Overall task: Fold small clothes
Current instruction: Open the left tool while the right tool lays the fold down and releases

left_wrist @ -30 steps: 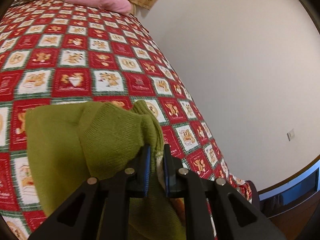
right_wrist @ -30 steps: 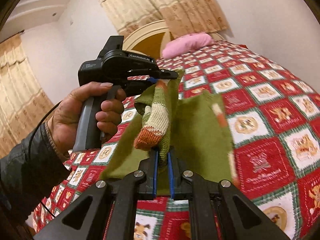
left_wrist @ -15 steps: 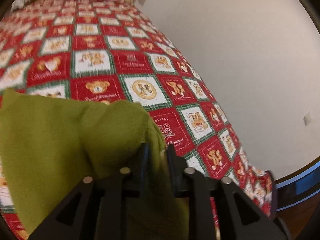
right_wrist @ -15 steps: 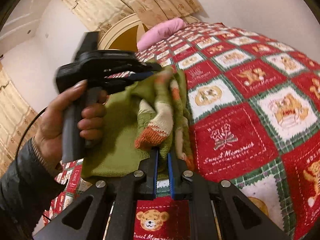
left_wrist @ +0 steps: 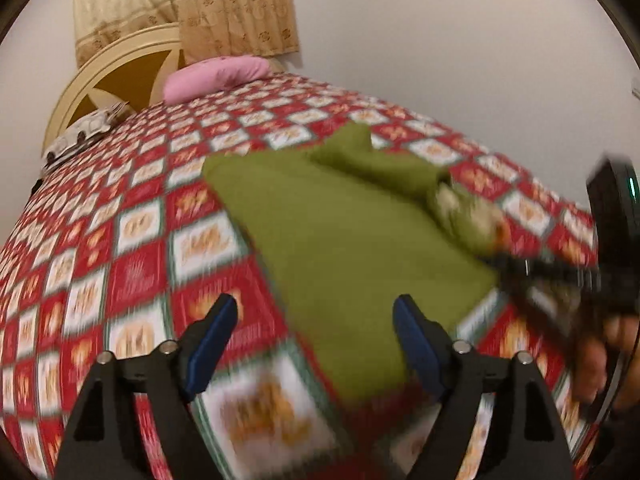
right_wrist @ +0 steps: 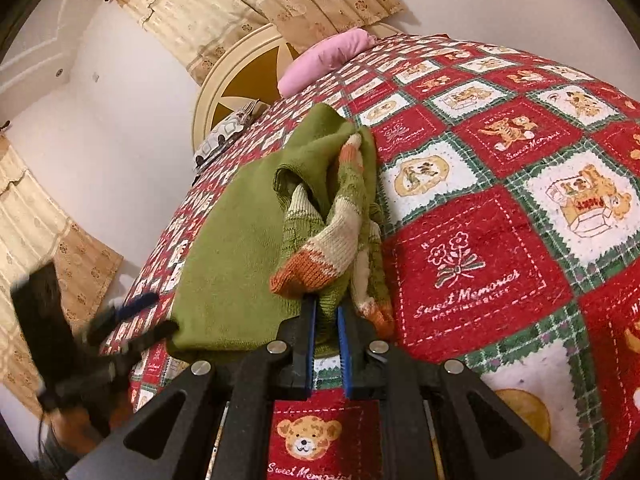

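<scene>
A small green sweater (right_wrist: 240, 248) is lying across the red, white and green patchwork bedspread (right_wrist: 480, 240), filling the centre-left of the right wrist view, its striped orange-cuffed sleeve (right_wrist: 336, 240) bunched toward the lower middle of the frame. The right gripper (right_wrist: 325, 320) is pinching a green knit edge just below that cuff, its blue pads pressed close on the fabric. In the left wrist view, blurred by motion, the left gripper (left_wrist: 316, 344) is opening, its jaws spreading wide with nothing pressed between them; the sweater's near corner (left_wrist: 360, 360) is lying just beyond the right-hand pad. A pink pillow (left_wrist: 216, 76) and a cream headboard (left_wrist: 112, 76) are sitting at the upper left.

By appearance, a sleeve fold is under way: one side is being let go while the other is being held in place. The next move is likely calling for the freed gripper to find a fresh edge of the body panel, and for the pinching one to lay its sleeve flat before letting go, lest the bunched knit spring back.
</scene>
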